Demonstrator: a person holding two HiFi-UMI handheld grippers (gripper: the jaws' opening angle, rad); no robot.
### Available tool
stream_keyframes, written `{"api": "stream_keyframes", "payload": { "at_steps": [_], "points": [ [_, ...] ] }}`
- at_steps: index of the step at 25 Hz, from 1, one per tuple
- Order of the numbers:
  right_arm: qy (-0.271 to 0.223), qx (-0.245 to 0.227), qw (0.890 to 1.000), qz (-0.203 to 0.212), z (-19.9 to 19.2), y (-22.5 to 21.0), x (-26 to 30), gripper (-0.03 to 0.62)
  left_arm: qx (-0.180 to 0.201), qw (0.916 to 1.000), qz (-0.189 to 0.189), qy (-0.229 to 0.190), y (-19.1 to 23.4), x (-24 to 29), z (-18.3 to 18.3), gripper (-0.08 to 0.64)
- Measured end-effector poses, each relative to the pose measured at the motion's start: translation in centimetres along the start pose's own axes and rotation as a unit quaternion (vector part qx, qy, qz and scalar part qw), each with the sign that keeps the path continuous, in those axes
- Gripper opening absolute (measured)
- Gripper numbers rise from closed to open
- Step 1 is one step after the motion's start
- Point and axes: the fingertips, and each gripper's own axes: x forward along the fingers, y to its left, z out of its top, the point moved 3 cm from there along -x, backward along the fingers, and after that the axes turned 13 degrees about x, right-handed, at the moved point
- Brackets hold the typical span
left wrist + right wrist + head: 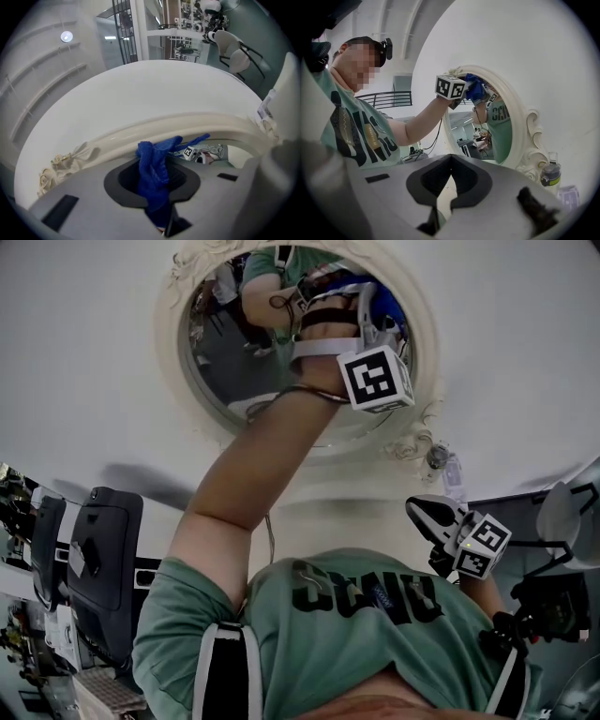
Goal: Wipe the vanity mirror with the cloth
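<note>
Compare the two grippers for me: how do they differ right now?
The left gripper is raised to the upper edge of the mirror; the right gripper hangs lower, away from the glass. The left gripper is shut on a blue cloth; the right gripper is shut with nothing in it. Both are hand-held and have grey jaws.

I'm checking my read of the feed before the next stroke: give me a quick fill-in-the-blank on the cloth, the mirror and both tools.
1. The left tool is shut on a ___ cloth.
2. In the right gripper view, that cloth sits near the ___ of the vanity mirror.
3. The right tool, jaws together and held away from the mirror, holds ___.
Missing words: blue; top; nothing.
</note>
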Motion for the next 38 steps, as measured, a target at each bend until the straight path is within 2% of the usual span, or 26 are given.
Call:
{"api": "stream_keyframes", "payload": {
  "at_steps": [3, 5, 6, 8, 10, 12, 16, 18, 19, 20, 22, 23, 24, 27, 30, 35, 38],
  "points": [
    [0.004, 0.003, 1.0, 0.0, -0.3, -0.1, 0.1, 0.005, 0.024, 0.9994, -0.012, -0.024, -3.8, -0.2, 2.4, 0.083],
    [0.003, 0.007, 1.0, -0.003, -0.5, -0.2, 0.0, 0.005, 0.048, 0.9974, -0.035, -0.041, -7.7, -0.5, 4.0, 0.083],
    [0.003, 0.009, 1.0, -0.004, -0.6, -0.3, -0.1, 0.005, 0.067, 0.9953, -0.05, -0.049, -9.9, -0.8, 4.7, 0.083],
    [0.002, 0.012, 1.0, -0.005, -0.6, -0.4, -0.1, 0.005, 0.138, 0.986, -0.077, -0.052, -14.8, -1.5, 5.3, 0.083],
    [0.003, 0.016, 1.0, -0.006, -0.9, -0.4, -0.1, 0.005, 0.215, 0.9693, -0.107, -0.053, -20.1, -2.6, 5.0, 0.083],
    [0.004, 0.021, 1.0, -0.007, -1.2, -0.4, 0.0, 0.005, 0.26, 0.9533, -0.141, -0.06, -25.2, -4.1, 4.2, 0.083],
    [0.005, 0.022, 1.0, -0.01, -1.0, -0.3, 0.1, 0.005, 0.301, 0.9236, -0.224, -0.079, -32.5, -6.8, 1.5, 0.083],
    [0.003, 0.019, 1.0, -0.013, -0.9, -0.4, -0.1, 0.005, 0.321, 0.9109, -0.245, -0.085, -35.0, -7.5, 0.4, 0.083],
    [0.001, 0.019, 1.0, -0.017, -1.0, -0.5, -0.2, 0.005, 0.335, 0.9019, -0.259, -0.086, -36.3, -7.9, -0.1, 0.083],
    [0.0, 0.019, 1.0, -0.02, -1.2, -0.5, -0.2, 0.005, 0.35, 0.8884, -0.284, -0.085, -37.7, -8.6, -0.9, 0.083],
    [0.004, 0.02, 1.0, -0.016, -1.4, -1.1, 0.6, 0.005, 0.383, 0.8548, -0.345, -0.065, -40.4, -10.0, -4.2, 0.082],
    [0.008, 0.02, 1.0, -0.01, -1.5, -1.5, 1.3, 0.005, 0.395, 0.8419, -0.364, -0.052, -41.3, -10.6, -6.1, 0.081],
    [0.011, 0.02, 1.0, -0.006, -1.5, -1.7, 1.8, 0.005, 0.404, 0.8325, -0.377, -0.042, -41.8, -11.0, -7.7, 0.08],
    [0.015, 0.02, 1.0, -0.007, -1.4, -1.6, 2.0, 0.005, 0.415, 0.8111, -0.411, -0.03, -42.7, -12.1, -10.4, 0.077],
    [0.014, 0.02, 1.0, -0.011, -1.0, -1.4, 1.3, 0.005, 0.425, 0.792, -0.438, -0.02, -43.1, -12.8, -11.4, 0.075],
    [0.021, 0.012, 1.0, -0.005, -1.0, -0.6, 1.5, 0.005, 0.426, 0.7672, -0.479, 0.015, -43.1, -13.9, -13.3, 0.074],
    [0.022, 0.009, 1.0, -0.007, -0.9, -0.3, 1.4, 0.005, 0.421, 0.7598, -0.495, 0.034, -43.1, -14.4, -14.8, 0.074]
  ]
}}
